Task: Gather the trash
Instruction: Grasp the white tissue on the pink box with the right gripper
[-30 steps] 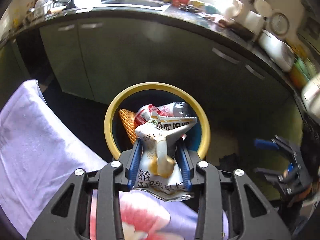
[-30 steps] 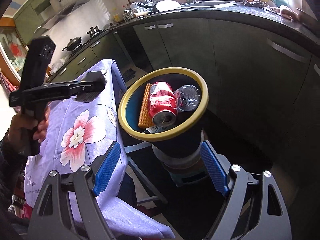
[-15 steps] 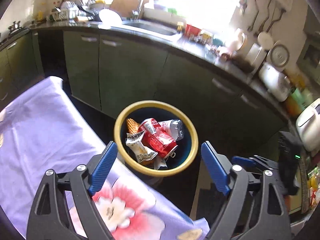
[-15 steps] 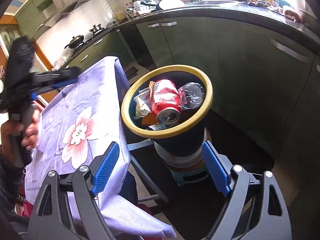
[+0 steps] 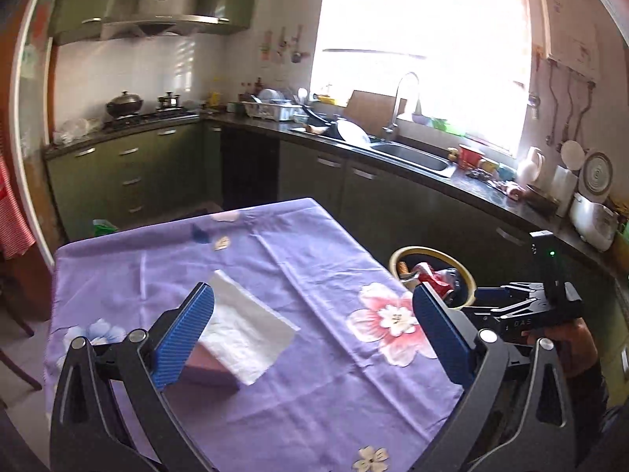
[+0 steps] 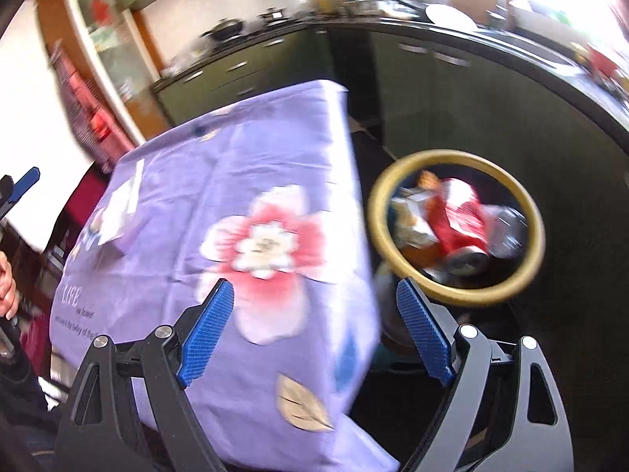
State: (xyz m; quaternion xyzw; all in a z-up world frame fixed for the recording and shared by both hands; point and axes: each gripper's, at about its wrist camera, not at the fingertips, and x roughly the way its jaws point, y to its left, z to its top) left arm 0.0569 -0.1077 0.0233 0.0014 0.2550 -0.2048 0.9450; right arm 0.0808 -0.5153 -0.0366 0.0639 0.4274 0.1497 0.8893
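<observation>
My left gripper and right gripper are both wide open and empty, so I should reach slowly for the white tissue on the table, left of the bin.

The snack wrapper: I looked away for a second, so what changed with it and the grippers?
The left gripper let the wrapper drop into the bin, opened, and swung back over the table toward the tissue. The right gripper stayed open; the can stayed in the bin.
</observation>
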